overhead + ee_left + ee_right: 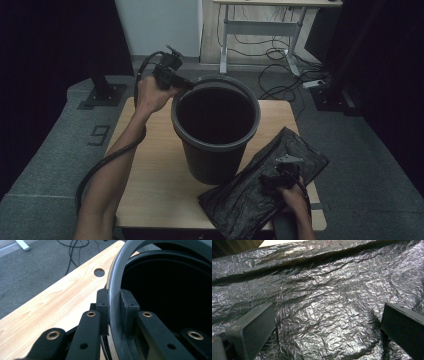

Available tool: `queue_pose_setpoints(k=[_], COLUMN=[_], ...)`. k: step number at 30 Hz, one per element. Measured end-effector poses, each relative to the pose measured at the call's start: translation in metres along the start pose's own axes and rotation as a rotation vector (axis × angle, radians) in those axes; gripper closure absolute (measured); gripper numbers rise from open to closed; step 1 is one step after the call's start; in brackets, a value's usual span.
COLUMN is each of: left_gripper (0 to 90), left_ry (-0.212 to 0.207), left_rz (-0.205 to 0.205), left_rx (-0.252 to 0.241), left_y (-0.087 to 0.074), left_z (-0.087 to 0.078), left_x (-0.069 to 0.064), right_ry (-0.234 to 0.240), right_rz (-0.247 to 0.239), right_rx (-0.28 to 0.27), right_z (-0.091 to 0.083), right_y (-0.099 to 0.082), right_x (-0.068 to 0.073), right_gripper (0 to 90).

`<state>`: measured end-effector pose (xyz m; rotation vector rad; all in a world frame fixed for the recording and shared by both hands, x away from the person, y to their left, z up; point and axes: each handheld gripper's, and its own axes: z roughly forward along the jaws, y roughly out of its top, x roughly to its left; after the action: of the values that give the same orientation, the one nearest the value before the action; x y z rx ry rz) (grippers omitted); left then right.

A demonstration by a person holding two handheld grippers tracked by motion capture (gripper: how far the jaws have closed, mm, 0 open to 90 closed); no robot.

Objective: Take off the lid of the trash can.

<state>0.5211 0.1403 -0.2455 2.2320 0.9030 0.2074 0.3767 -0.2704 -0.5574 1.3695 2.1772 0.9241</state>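
A dark grey plastic waste bin (216, 127) stood upright near the middle of the wooden counter (150, 165), its mouth open and its inside dark, with nothing visible in it. The left hand-held gripper (181, 83) was clamped on the bin's rim (113, 302) at the far left side, one jaw outside the wall and one inside, as the left gripper view made plain; the hold looked meant to steady the bin so it would not slide or tip. Just beside the bin, on the near right corner of the counter, lay a crumpled black plastic bin bag (260, 192), flattened and partly hanging over the edge. The right hand-held gripper (278, 176) hovered over the bag with its jaws spread wide, the wrinkled film showing between them in the right gripper view; whether the tips touched the film could not be told. This probably set up a pinch on the bag, perhaps to line the bin. Cables (272, 52) trailed across the grey carpeted floor beyond the counter.
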Motion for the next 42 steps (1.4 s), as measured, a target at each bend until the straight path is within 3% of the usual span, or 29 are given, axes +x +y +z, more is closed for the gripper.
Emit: queue_pose_setpoints(k=[9, 26, 31, 33, 35, 42], left_gripper=[78.8, 78.7, 78.7, 78.7, 78.6, 78.6], left_ry=[-0.060, -0.118, -0.114, -0.146, -0.119, -0.140], left_rz=[-0.042, -0.093, -0.097, -0.107, -0.096, -0.114], left_rx=[-0.027, -0.035, -0.032, -0.047, -0.036, -0.043], left_y=[0.003, 0.007, 0.009, 0.009, 0.011, 0.014], left_z=[-0.011, -0.025, -0.028, -0.031, -0.032, -0.038], left_x=[0.003, 0.005, 0.005, 0.006, 0.003, 0.003], right_ry=[0.000, 0.000, 0.000, 0.000, 0.000, 0.000], right_rz=[0.000, 0.000, 0.000, 0.000, 0.000, -0.001], right_rx=[0.000, 0.000, 0.000, 0.000, 0.000, 0.000], right_z=[0.000, 0.000, 0.000, 0.000, 0.000, 0.000], right_y=[0.000, 0.000, 0.000, 0.000, 0.000, 0.000], right_x=[0.000, 0.000, 0.000, 0.000, 0.000, 0.000], right_gripper=[0.0, 0.0, 0.0, 0.0, 0.0, 0.0])
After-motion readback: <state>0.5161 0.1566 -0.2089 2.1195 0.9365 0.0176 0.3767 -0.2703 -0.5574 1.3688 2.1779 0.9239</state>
